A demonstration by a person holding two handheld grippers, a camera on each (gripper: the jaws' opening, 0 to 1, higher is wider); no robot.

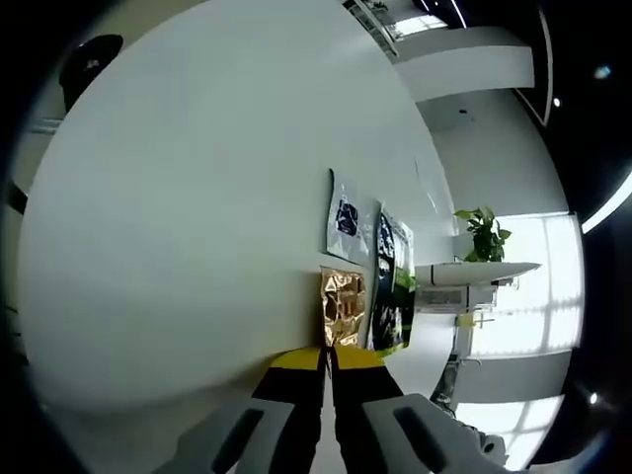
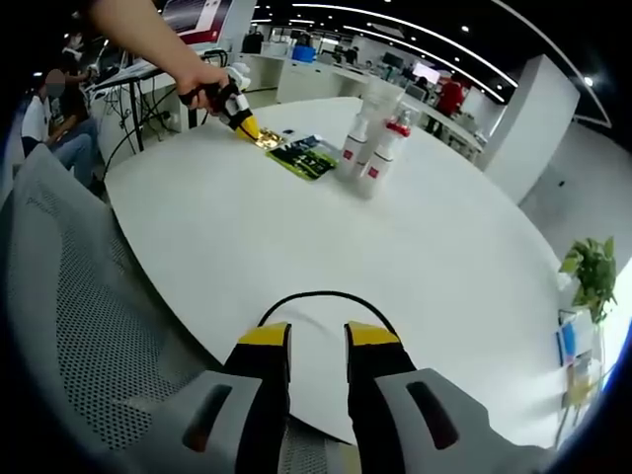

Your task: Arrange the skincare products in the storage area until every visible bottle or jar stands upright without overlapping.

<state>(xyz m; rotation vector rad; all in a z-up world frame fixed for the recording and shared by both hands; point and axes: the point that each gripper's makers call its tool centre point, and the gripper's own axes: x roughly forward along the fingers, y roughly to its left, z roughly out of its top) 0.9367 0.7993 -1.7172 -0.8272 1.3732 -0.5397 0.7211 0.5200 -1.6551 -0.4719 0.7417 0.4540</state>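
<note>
Left gripper view: the left tool point(image 1: 328, 367) has its yellow-tipped jaws nearly together, tips at the near edge of a gold foil sachet point(image 1: 343, 307); whether foil is pinched between them I cannot tell. The sachet is flat, crinkled, reflective; judged light, limp and slippery, best pinched at an edge seam. Just beyond lie a silver-white sachet point(image 1: 345, 217) with a dark print and a dark green-black sachet point(image 1: 389, 281), all flat on the smooth white round desk point(image 1: 178, 217). Right gripper view: the right tool point(image 2: 317, 341) hangs over the near desk rim, jaws narrowly apart, holding nothing; a thin black cable loops on the desk just ahead. Across the desk, a cluster of white bottles point(image 2: 370, 138) with pump or cap tops stands upright, close together, just beside the sachets. The bottles look like rigid smooth plastic, judged light and tippable; a grip at mid-body seems safest. A grey mesh chair back point(image 2: 79, 296) sits left.
</note>
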